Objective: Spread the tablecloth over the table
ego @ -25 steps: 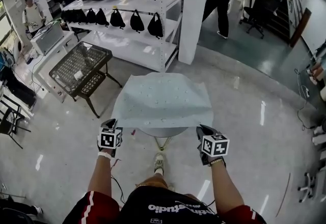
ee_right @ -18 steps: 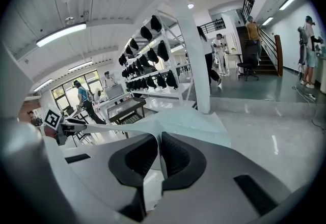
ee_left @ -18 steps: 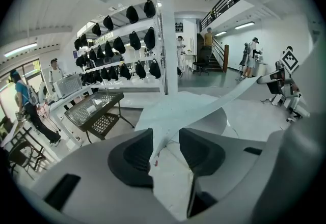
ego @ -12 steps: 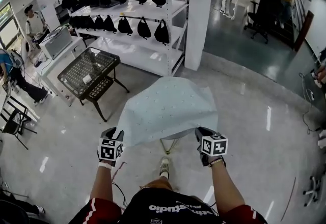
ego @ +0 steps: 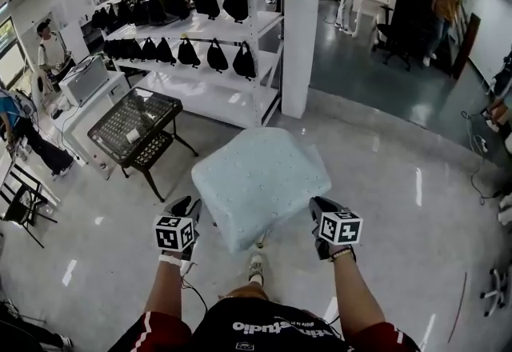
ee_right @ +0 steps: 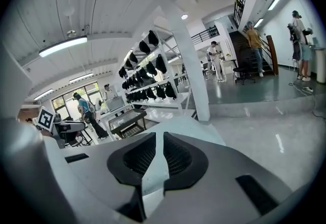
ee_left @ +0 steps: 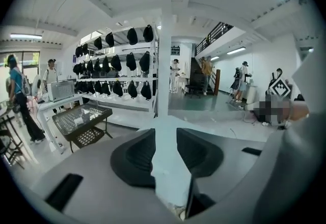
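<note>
Landmark: the white pillar (ego: 302,22); every place below is given from it.

Left claw (ego: 189,208): nearest the person, well short of the pillar and to its left. Its jaws are closing, and a bunched corner of the tablecloth (ego: 260,178) fills the gap between them, so it grips the cloth.

Right claw (ego: 318,206): just as near, short of the pillar and a little to its right. Its jaws stand narrow, pinched on the other near corner of the cloth.

Tablecloth: pale blue and dotted, in the air between the person and the pillar. It swells up like a cushion from the two held corners, and its far edge hangs free towards the pillar.

Counter: not to be seen, hidden under the ballooned cloth on the near side of the pillar.

Mesh-topped counter (ego: 156,110): black, left of the pillar and a little nearer than it, well apart from the cloth.

Shelf rack (ego: 240,26): white, just left of the pillar, hung with rows of black bags (ego: 217,55).

People: a few stand beyond the pillar to its right, and one stands far off to its left.

Done so far: judging from this, the cloth is unfolded and taken by both near corners.

Left to do: the whole laying, it seems. The cloth must sink onto the counter, lie flat, hang evenly all round, and be let go.
</note>
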